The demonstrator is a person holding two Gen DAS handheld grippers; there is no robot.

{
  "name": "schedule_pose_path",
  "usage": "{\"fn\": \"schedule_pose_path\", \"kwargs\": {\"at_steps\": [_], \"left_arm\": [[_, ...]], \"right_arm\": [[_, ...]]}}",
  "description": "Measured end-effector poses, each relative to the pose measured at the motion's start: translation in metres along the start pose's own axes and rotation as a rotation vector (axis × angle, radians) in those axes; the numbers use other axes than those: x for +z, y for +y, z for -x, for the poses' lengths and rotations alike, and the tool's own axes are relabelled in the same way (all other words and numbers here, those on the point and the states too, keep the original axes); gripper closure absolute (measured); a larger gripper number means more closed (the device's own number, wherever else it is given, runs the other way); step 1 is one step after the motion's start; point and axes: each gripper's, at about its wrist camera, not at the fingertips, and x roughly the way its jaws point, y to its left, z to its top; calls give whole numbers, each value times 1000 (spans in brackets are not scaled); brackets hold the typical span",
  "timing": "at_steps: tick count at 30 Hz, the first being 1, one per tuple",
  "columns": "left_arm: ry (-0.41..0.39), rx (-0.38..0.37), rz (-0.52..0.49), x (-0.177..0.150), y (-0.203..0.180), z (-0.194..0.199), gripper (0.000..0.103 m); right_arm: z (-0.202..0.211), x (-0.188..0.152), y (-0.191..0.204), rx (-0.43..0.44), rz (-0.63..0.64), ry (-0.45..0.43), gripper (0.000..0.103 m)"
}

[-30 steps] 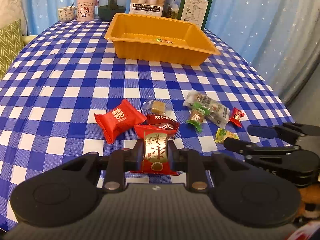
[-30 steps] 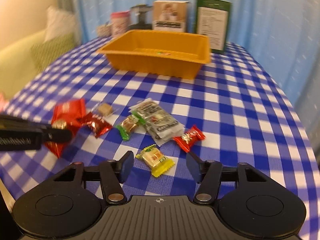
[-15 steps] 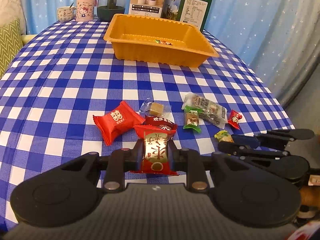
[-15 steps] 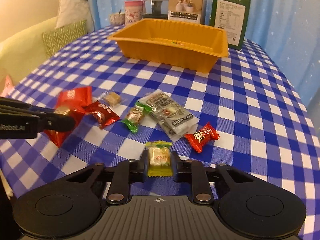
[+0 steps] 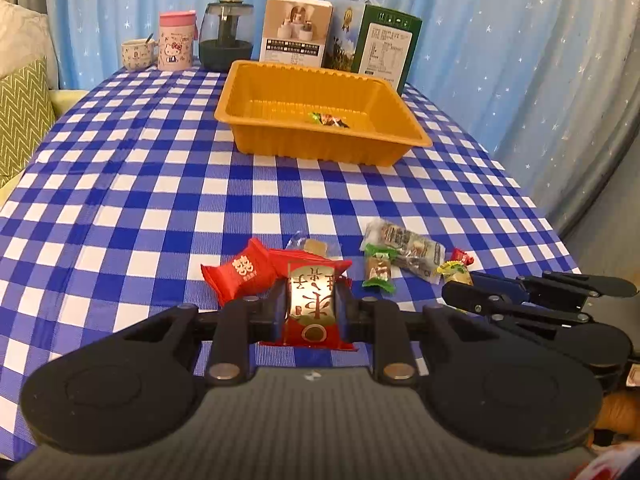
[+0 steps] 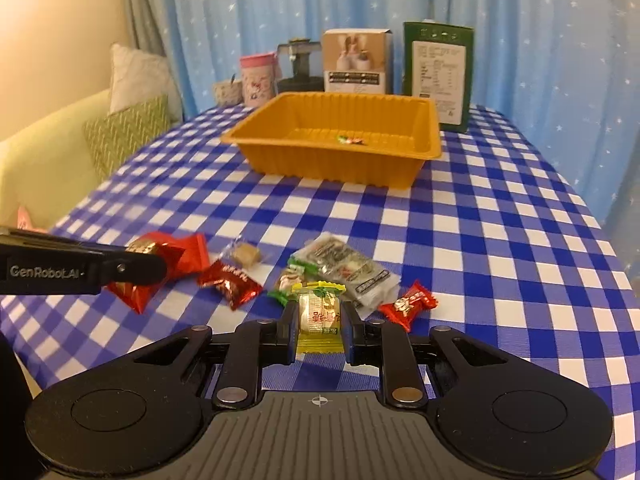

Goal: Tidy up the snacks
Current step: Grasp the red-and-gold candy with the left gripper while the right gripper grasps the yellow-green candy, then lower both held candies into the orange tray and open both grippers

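**Both grippers pinching snacks above the checkered table**

The left gripper [image 5: 312, 307] is pinching a red-and-gold snack packet [image 5: 311, 305] between its fingers, holding it just above the blue-and-white checkered table [image 5: 160, 200]. The right gripper [image 6: 319, 330] is squeezing a yellow-wrapped candy [image 6: 320, 314] the same way.

The other snacks are lying in a loose cluster on the near part of the table: a red packet [image 5: 240, 276], a clear-wrapped brown candy [image 6: 246, 255], a dark red candy [image 6: 230, 284], a green-ended candy [image 5: 379, 272], a clear multi-pack bag [image 6: 346, 270] and a small red candy [image 6: 408, 304].

The orange tray [image 5: 248, 120] is sitting well apart from them, farther back on the table, with a few wrapped candies [image 5: 328, 119] lying inside it. Behind it are standing two boxes [image 5: 296, 30], a pink cup [image 5: 176, 42] and a dark jar [image 5: 227, 36].
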Motion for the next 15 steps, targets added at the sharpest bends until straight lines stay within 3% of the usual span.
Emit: {"fn": "schedule_pose_path", "kwargs": {"at_steps": [15], "left_arm": [[-32,-10,-40,25,-7,6,81]], "right_arm": [[15,21,-7,-8,-58,-57,81]]}}
